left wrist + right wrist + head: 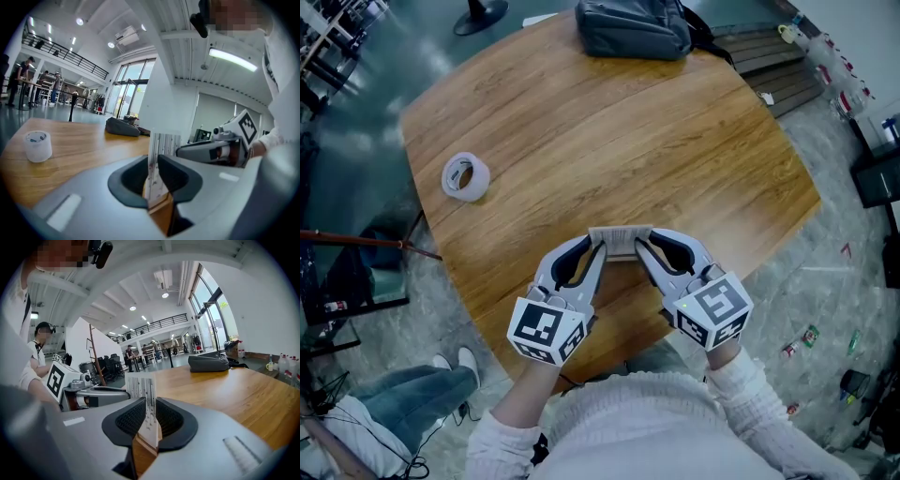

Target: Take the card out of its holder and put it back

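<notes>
**Now: both tongs clamped on the card, one per end**

Both grippers are loaded. The left gripper [598, 248] is pinched on the left end of the striped card [621, 240], and the right gripper [643, 248] is pinched on the right end. Each gripper view shows the sheet edge-on, upright, with the dark pads pressed against both of its faces.

I cannot separate the card from its holder in any view. No seam or sleeve edge shows.

Position: the piece is held up over the 6 o'clock edge of the table [581, 141], clear of the wood. The tape roll [466, 176] lies at 9 o'clock and the bag [633, 28] at 12, both well apart from it.

Key relation: in the head view the long axis runs from 9 to 3 o'clock. From my left tongs it lies toward 1 o'clock, from my right toward 11. Neither hand is nearer.

Judgement: extraction should be a pull along that axis, with one end fixed and the other drawn outward. Any twist risks bending the sheet.
</notes>
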Demonstrator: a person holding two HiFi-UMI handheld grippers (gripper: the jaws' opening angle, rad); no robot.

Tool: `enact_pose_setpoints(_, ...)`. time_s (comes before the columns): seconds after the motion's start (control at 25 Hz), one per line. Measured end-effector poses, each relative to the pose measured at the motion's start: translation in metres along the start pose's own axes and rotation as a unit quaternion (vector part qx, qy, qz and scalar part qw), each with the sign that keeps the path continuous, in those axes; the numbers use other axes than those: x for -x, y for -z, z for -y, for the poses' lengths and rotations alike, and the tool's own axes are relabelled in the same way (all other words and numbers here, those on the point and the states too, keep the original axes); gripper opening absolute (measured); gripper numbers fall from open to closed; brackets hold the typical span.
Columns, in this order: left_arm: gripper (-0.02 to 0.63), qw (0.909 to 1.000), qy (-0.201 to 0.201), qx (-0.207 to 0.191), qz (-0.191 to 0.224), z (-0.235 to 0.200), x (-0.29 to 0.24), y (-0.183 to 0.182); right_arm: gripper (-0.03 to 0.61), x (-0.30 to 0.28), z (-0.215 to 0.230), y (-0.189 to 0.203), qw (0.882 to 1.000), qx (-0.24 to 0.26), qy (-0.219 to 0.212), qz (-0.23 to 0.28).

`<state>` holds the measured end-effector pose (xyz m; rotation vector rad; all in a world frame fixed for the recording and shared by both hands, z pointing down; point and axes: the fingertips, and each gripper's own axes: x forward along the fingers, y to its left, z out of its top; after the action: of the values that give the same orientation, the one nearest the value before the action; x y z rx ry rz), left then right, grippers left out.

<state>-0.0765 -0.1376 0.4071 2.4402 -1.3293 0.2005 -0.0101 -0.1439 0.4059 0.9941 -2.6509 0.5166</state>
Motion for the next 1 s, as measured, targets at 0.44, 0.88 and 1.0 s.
enact_pose_setpoints(0.44,0.067,0.9991,-0.006,-0.009,0.04,0.009,0.017,-0.027,0.052,0.013,-0.012,-0.027,0.999,0.02,-0.001,0.032)
enact_pose_setpoints(0.88,0.06,0.9971,-0.008,-0.012,0.074,0.017,0.028,-0.045,0.052,0.024,-0.02,-0.042,0.998,0.025,-0.002,0.057)
enact_pose_setpoints(1.0,0.06,0.9968,-0.008,-0.016,0.077,0.019,0.028,-0.048,0.052,0.025,-0.019,-0.045,0.998,0.028,-0.001,0.06)
